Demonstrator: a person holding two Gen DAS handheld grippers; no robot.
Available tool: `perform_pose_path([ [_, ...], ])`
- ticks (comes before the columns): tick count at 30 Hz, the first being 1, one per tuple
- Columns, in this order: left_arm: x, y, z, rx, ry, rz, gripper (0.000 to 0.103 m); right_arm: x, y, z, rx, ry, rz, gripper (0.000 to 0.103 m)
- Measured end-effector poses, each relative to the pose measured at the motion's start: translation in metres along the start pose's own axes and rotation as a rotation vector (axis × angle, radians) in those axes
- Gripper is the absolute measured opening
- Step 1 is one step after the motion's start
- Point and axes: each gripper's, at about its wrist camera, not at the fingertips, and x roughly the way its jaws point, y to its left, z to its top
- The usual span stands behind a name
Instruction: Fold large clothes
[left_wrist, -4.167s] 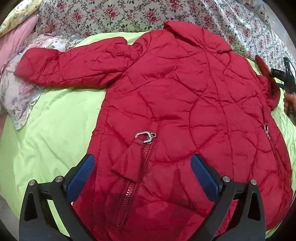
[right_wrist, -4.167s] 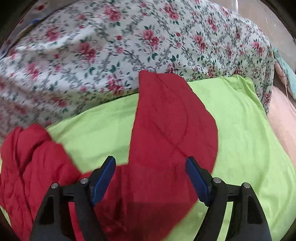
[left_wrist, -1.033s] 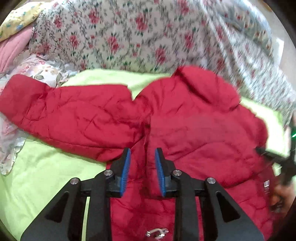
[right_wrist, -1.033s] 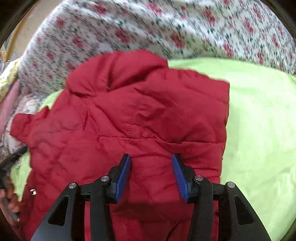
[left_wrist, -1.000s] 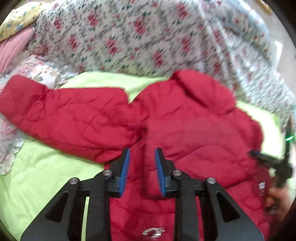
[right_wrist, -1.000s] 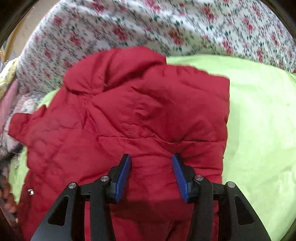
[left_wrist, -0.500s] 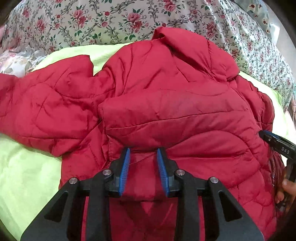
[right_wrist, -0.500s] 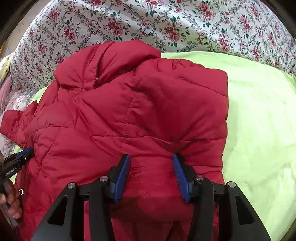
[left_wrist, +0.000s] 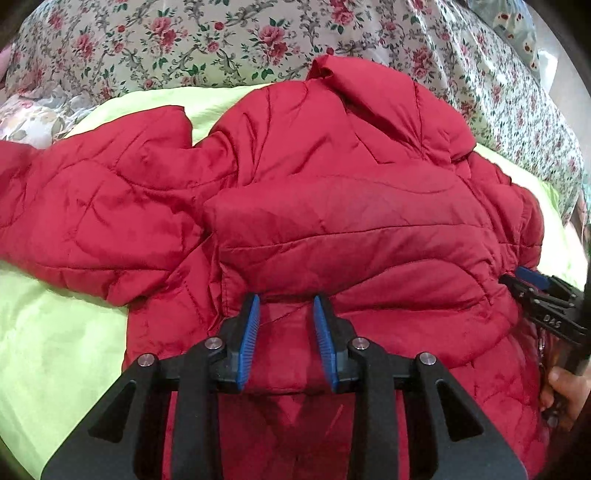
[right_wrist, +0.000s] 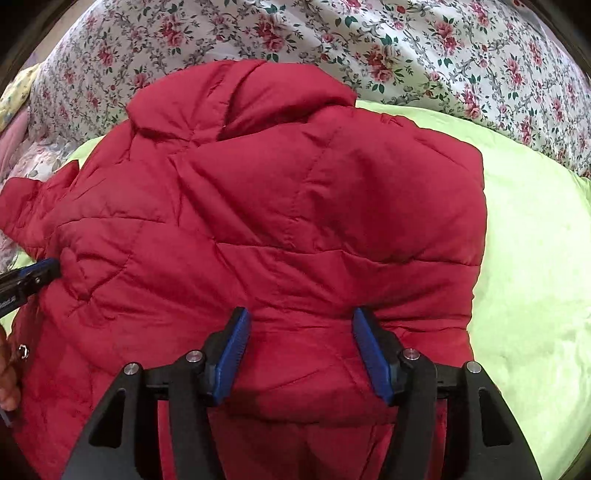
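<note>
A red quilted jacket (left_wrist: 332, 229) lies on a lime-green sheet (left_wrist: 55, 332), its collar toward the floral bedding. The right sleeve is folded across the body as a flat band; the left sleeve (left_wrist: 92, 221) still spreads out to the left. My left gripper (left_wrist: 286, 325) has its jaws narrowly apart around a ridge of jacket fabric at the folded edge. My right gripper (right_wrist: 301, 347) is wider apart, with jacket (right_wrist: 295, 221) fabric bulging between its pads. Each gripper shows at the edge of the other's view, namely the right gripper (left_wrist: 539, 295) and the left gripper (right_wrist: 29, 280).
Floral bedding (left_wrist: 221, 40) is piled behind the jacket, also in the right wrist view (right_wrist: 406, 48). Green sheet (right_wrist: 535, 277) lies to the right of the jacket. A pale floral cloth (left_wrist: 33, 118) lies at far left.
Both grippers carried the right sleeve and side over the jacket body and came down low onto it. In the last half second the right jaws spread slightly wider.
</note>
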Motion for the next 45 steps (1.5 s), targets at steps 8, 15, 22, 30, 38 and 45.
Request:
perform_pose_path([
  [8, -0.043, 0.046, -0.009, -0.141, -0.050, -0.031, 0.046, -0.031, -0.004, -0.006, 0.048, -0.033, 0.063, 0.060],
  [15, -0.055, 0.109, -0.021, -0.280, -0.073, 0.026, 0.059, -0.067, 0.001, -0.015, 0.065, -0.041, 0.164, 0.061],
  [22, -0.054, 0.161, -0.027, -0.396, -0.067, 0.075, 0.061, -0.100, 0.015, -0.035, 0.055, -0.037, 0.230, 0.063],
  [30, -0.054, 0.233, -0.014, -0.545, -0.131, 0.208, 0.069, -0.124, 0.012, -0.058, 0.049, -0.049, 0.246, 0.065],
  [38, -0.047, 0.310, 0.013, -0.694, -0.179, 0.290, 0.069, -0.124, -0.004, -0.071, 0.098, -0.030, 0.240, 0.065],
  [45, -0.053, 0.334, 0.040, -0.691, -0.195, 0.311, 0.028, -0.125, -0.015, -0.079, 0.141, -0.028, 0.220, 0.065],
])
